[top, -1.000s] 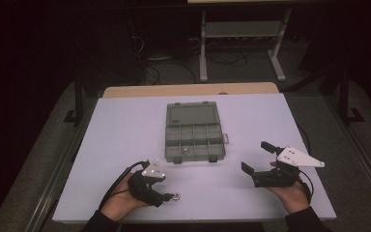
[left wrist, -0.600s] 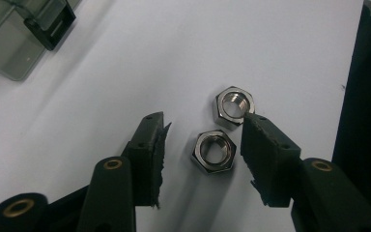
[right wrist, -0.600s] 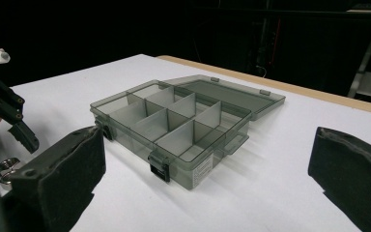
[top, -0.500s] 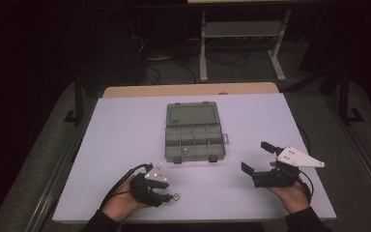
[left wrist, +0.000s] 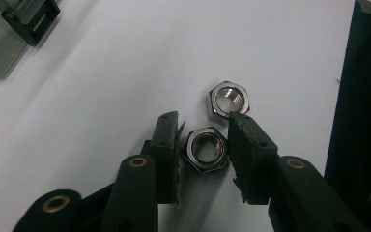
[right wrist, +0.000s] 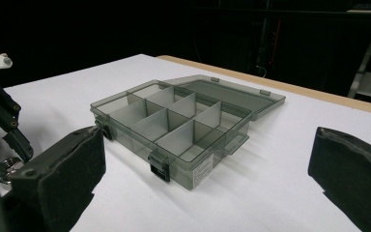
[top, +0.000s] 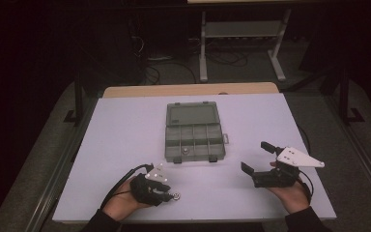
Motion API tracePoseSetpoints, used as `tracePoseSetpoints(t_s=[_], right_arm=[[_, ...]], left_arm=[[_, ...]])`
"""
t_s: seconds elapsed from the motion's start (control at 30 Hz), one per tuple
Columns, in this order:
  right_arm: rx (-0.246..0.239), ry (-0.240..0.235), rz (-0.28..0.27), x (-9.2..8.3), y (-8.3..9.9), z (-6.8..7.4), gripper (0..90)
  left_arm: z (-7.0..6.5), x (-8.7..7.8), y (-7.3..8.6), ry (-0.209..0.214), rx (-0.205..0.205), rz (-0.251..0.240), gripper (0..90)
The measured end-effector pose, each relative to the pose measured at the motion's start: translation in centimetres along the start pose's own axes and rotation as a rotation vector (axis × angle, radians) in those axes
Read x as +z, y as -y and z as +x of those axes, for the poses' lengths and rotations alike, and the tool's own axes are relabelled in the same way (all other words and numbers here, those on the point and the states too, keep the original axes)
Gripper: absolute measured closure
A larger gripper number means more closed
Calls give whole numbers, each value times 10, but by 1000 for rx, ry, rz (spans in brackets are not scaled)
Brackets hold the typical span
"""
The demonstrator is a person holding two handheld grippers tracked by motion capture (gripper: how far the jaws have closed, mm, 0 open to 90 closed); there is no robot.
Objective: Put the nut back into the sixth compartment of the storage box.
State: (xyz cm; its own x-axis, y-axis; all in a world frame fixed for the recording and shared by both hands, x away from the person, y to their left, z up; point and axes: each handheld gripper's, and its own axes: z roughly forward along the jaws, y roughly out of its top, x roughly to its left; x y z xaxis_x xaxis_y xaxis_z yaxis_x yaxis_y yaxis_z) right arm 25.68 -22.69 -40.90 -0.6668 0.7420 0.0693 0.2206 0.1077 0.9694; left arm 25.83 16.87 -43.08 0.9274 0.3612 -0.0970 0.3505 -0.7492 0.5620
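The left gripper [left wrist: 203, 135] has just closed its jaws onto a steel hex nut [left wrist: 206, 149] at the counter's [top: 125, 125] near left; in the left gripper view a second nut [left wrist: 228, 99] lies just beyond. The right gripper [top: 257, 157] hangs released. One smoky plastic compartment box [top: 193, 130] lies open, farther off.

Overhead camera, two close tool cameras

Black grippers, grey three-cornered plates, brass screws.
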Motion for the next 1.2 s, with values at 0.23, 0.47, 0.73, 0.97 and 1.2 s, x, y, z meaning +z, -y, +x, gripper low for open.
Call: tracePoseSetpoints(t_s=[0.23, 0.47, 0.73, 0.97, 1.2], right_arm=[[-1, 0, 0, 0, 0, 0, 0], [-1, -1, 1, 0, 0, 0, 0], [0, -1, 0, 0, 0, 0, 0], [3, -4, -1, 0, 0, 0, 0], [-2, -3, 2, 0, 0, 0, 0]], left_arm=[[1, 0, 1, 3, -6, -2, 682], [3, 0, 0, 12, -18, 4, 702], [4, 0, -1, 14, -23, 12, 704], [7, -4, -1, 8, -53, -8, 704], [12, -11, -6, 4, -88, -50, 704]])
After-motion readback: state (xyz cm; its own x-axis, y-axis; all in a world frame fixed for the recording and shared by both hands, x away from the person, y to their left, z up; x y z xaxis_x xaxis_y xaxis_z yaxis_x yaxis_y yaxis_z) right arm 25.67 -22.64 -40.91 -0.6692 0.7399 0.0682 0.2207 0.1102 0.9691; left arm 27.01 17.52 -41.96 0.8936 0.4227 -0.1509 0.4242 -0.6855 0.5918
